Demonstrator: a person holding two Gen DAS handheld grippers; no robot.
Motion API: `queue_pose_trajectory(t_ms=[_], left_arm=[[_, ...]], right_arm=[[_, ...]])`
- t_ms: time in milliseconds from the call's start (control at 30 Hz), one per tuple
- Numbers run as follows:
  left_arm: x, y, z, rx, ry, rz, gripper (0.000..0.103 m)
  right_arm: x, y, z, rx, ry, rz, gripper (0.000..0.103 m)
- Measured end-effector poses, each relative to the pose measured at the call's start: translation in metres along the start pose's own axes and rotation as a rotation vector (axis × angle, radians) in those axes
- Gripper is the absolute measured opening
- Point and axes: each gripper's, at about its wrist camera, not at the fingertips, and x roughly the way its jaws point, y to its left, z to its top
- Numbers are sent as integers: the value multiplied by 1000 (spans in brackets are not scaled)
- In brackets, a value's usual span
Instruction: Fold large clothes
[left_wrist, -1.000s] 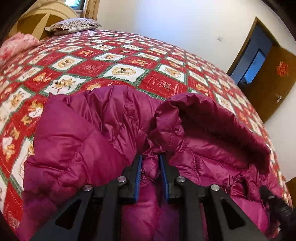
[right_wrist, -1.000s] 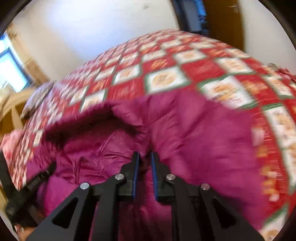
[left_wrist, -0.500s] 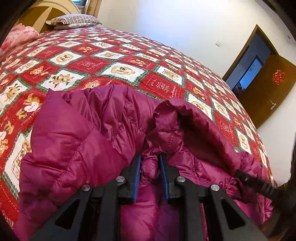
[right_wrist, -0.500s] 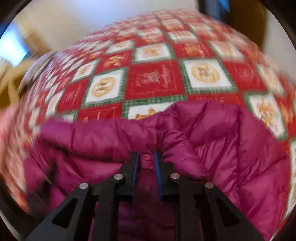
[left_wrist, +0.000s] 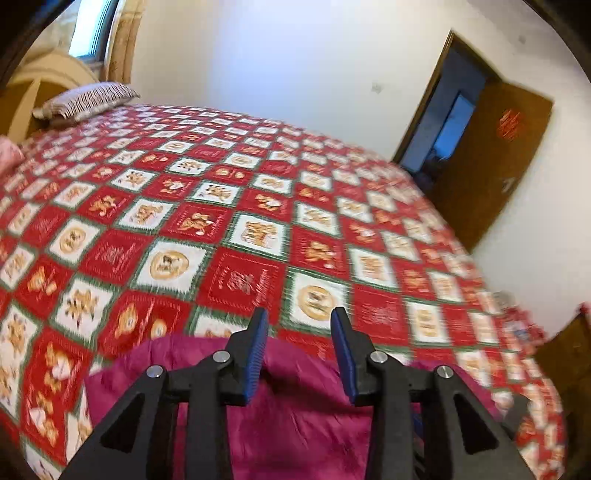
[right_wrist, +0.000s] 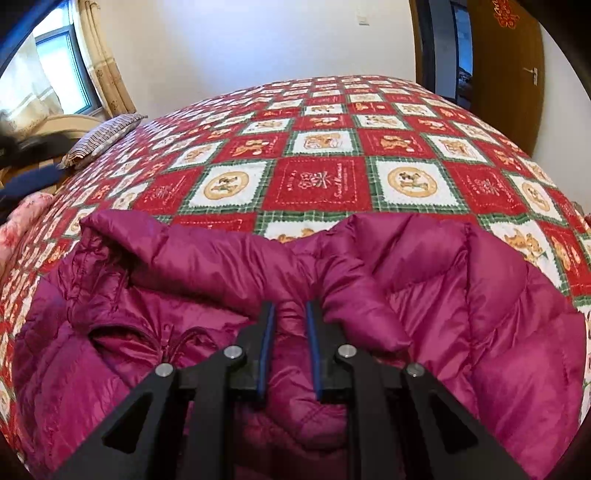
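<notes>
- Here, in the left wrist view, the left gripper (left_wrist: 299, 354) has its black jaws with blue pads opening, and nothing sits between them; the puffy magenta quilted down jacket (left_wrist: 295, 417) lies below and behind the fingertips, at the near edge of the red, white and green patchwork bedspread (left_wrist: 236, 236).
- That gap suggests the left side has let its fold go, so the cloth can settle flat.
- This view alone shows the wide far stretch of bedspread, the striped pillow (left_wrist: 88, 101) far left and the open brown door (left_wrist: 491, 158) far right.
- In the right wrist view, the right gripper (right_wrist: 290, 332) is clamped on a pinch of the jacket's padded edge near the collar, probably to anchor it.
- Only this view shows the jacket whole: hood at near left, quilted body to the right, zipper opening below.
</notes>
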Motion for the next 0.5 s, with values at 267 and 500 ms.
queue_pose_trajectory(t_ms=[267, 500], left_arm=[[40, 43, -88, 18, 96, 137, 39], [41, 42, -90, 16, 93, 129, 39]], right_arm=[[-2, -11, -3, 45, -12, 62, 19], [-13, -11, 5, 54, 2, 41, 19]])
